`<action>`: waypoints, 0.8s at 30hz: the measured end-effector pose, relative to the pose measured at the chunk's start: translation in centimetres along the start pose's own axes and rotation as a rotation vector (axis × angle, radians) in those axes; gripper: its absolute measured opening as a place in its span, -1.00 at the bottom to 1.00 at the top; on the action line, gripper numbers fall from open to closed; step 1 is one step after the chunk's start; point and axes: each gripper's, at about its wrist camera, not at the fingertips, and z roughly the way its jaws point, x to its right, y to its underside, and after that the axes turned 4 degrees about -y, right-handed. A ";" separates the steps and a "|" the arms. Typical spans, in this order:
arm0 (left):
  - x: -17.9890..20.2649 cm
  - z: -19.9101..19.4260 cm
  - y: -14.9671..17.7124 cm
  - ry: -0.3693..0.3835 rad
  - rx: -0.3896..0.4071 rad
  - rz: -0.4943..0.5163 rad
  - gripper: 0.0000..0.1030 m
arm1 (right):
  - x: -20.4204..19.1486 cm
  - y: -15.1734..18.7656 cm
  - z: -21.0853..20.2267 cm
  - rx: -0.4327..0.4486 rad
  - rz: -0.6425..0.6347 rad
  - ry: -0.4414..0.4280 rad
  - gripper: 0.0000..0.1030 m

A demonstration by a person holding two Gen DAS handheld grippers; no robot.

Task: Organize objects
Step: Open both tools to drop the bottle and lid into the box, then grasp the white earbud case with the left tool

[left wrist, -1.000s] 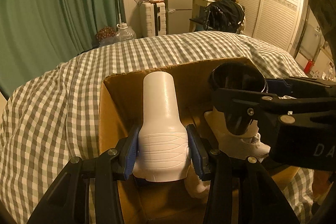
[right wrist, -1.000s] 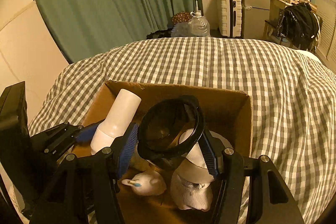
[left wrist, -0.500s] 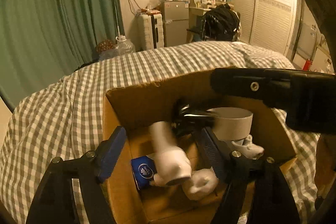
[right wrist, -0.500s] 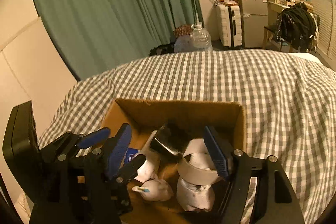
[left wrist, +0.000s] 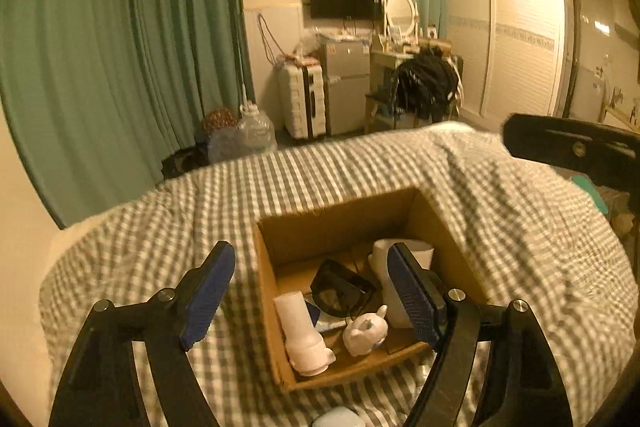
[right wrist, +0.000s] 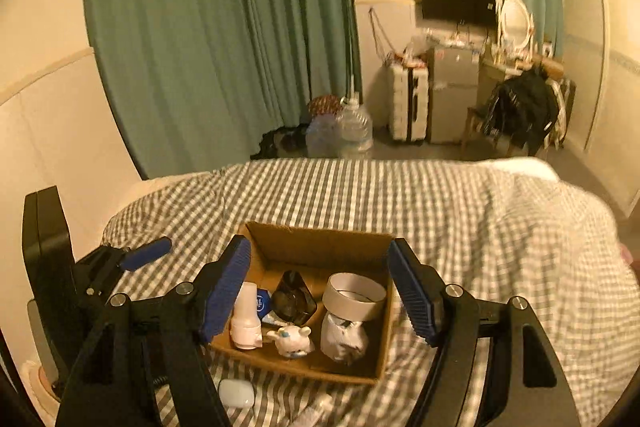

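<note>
Left hand-held gripper (left wrist: pixel 312 291) is hanging above the bed with its blue-padded fingers (left wrist: pixel 208 291) spread wide, gripping nothing. Right hand-held gripper (right wrist: pixel 320 291) is likewise spread apart and empty, hovering over the same spot.

We are seeing the cardboard box (left wrist: pixel 340 219) sitting on the checked bedcover (left wrist: pixel 160 227), just ahead of and below both hand-held grippers. In the left wrist view the box is lying between the fingers, nearer the right finger.

Inside the box, the white bottle-shaped object (right wrist: pixel 246 315) is leaning at the side nearest the left hand-held gripper. The dark goggles (right wrist: pixel 294 297) are lying beside it toward the middle. A small white figurine (right wrist: pixel 292 341) is sitting at the near edge. A white roll (right wrist: pixel 354 297) is resting on a white crumpled item (right wrist: pixel 344 341) at the side toward the right finger.

We are noting a small white rounded object (right wrist: pixel 236 393) lying on the bedcover just under the right hand-held gripper, outside the box.
</note>
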 end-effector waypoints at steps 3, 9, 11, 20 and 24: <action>-0.5 -3.7 -0.8 -0.011 0.053 -0.016 0.90 | -1.8 -0.4 -4.3 0.042 -0.037 0.031 0.38; -1.1 -9.8 -1.1 -0.028 0.127 -0.038 0.92 | -4.0 0.3 -10.7 0.089 -0.068 0.066 0.42; -1.5 -11.2 -0.7 -0.032 0.138 -0.050 0.93 | -4.5 0.8 -12.4 0.098 -0.073 0.072 0.46; -1.9 -12.5 4.1 -0.049 0.117 -0.081 0.94 | -5.0 6.6 -13.5 0.053 -0.038 0.072 0.49; -1.4 -10.1 7.8 -0.054 0.042 -0.090 0.94 | -4.5 10.6 -9.9 -0.038 -0.008 0.068 0.49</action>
